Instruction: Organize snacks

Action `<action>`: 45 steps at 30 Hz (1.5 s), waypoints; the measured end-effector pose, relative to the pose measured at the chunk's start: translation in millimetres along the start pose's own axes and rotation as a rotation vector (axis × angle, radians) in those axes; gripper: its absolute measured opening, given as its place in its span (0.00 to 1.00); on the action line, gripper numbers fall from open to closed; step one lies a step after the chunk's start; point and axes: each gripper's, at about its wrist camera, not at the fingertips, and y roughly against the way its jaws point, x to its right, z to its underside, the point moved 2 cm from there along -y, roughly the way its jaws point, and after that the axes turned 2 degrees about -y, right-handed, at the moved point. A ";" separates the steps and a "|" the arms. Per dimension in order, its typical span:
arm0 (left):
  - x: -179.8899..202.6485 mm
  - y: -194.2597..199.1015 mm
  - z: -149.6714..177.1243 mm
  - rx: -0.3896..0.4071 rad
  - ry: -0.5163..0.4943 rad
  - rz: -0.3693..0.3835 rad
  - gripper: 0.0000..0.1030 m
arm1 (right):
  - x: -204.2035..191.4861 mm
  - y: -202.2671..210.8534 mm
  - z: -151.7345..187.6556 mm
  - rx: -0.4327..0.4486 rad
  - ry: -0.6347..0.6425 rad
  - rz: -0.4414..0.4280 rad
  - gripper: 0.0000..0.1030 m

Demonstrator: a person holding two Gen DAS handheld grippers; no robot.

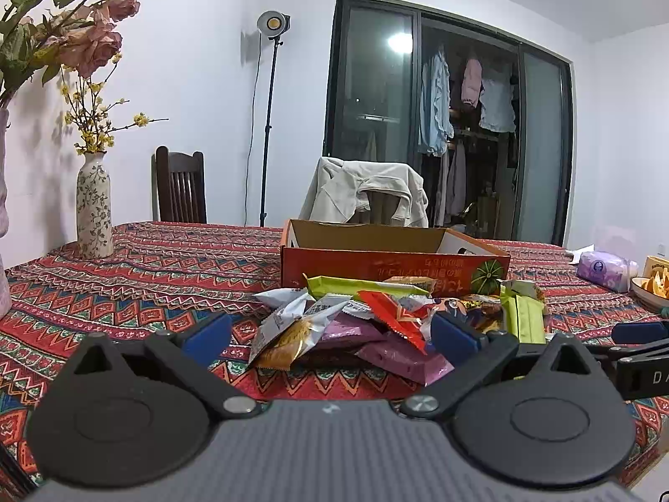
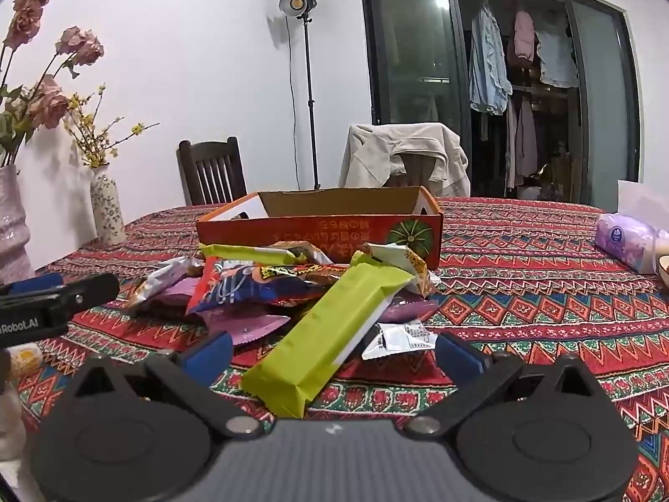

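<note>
A pile of snack packets (image 1: 359, 326) lies on the patterned tablecloth in front of an open orange cardboard box (image 1: 393, 265). My left gripper (image 1: 330, 339) is open, its blue fingers either side of a bread packet (image 1: 288, 339) and purple packets (image 1: 393, 355), holding nothing. In the right wrist view the pile (image 2: 271, 288) and box (image 2: 322, 230) show again. My right gripper (image 2: 332, 353) is open around the near end of a long lime-green bar (image 2: 330, 330), not closed on it. The left gripper shows at the left edge (image 2: 58, 297).
A floral vase (image 1: 94, 209) and a pink vase (image 2: 12, 226) stand at the table's left. A purple tissue pack (image 1: 606, 270) and a bowl of orange food (image 1: 654, 286) sit at the right. Two chairs stand behind the table, one draped with a jacket (image 1: 368, 192).
</note>
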 end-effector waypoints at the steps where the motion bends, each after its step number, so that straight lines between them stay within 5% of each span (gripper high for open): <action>1: 0.2 -0.2 0.2 0.002 0.000 0.003 1.00 | -0.1 -0.1 0.0 0.001 0.000 0.001 1.00; 45: 4.9 2.2 5.8 0.021 0.004 0.016 1.00 | 1.5 -3.2 7.1 0.007 0.000 0.004 1.00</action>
